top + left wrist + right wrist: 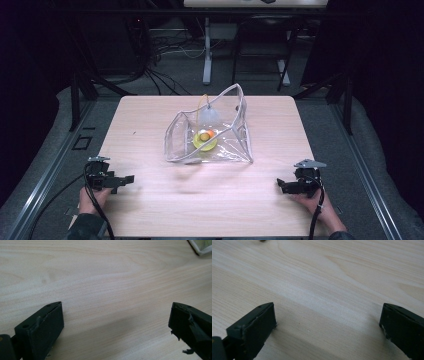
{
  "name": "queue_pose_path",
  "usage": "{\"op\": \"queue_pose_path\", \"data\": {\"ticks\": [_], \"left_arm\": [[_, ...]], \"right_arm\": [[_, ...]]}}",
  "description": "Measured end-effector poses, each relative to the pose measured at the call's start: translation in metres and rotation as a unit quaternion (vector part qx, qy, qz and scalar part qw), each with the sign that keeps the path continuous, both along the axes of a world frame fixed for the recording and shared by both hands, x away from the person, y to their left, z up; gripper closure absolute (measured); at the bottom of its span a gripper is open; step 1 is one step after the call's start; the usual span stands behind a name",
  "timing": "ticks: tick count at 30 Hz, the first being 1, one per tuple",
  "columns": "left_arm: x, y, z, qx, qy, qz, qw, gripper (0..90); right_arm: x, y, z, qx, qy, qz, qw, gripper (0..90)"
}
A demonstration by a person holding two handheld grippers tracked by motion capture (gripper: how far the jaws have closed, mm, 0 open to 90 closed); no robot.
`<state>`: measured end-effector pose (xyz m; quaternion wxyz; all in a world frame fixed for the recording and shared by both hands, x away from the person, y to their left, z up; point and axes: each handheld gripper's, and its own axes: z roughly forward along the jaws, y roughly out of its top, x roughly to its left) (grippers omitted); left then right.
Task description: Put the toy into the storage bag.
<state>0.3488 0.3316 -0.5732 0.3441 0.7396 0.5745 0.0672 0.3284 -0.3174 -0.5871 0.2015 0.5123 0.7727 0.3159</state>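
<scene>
Counter: pale wood, bare between both sets of jaws.

Left gripper: held low at the near left edge, jaws pointing right across the counter. Jaws wide apart, nothing between them, as seen in the left gripper view.

Right gripper: held low at the near right edge, jaws pointing left. Jaws wide apart and empty, wood grain alone between them in the right gripper view.

Bag: clear plastic with pale trim, standing partly open at mid-counter, well ahead of both sets of jaws and roughly between them; mouth rim raised toward the far side. Corner of trim just visible up and right of the left jaws.

Contents: yellow dish on the bag floor, small orange ball on it; a pale rounded item behind, too blurred to name.

Judgement: bag lies forward-right of the left jaws, forward-left of the right; neither clearly nearer, left perhaps slightly. Long axis of bag base appears to run left-right.
</scene>
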Motion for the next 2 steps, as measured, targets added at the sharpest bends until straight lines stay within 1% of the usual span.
{"op": "queue_pose_path", "data": {"ticks": [2], "left_arm": [[0.0004,-0.0009,-0.0002,0.002,-0.001,-0.001,1.0,0.1]], "right_arm": [[0.0001,-0.0001,0.0,0.0,0.0,0.0,1.0,0.1]]}}
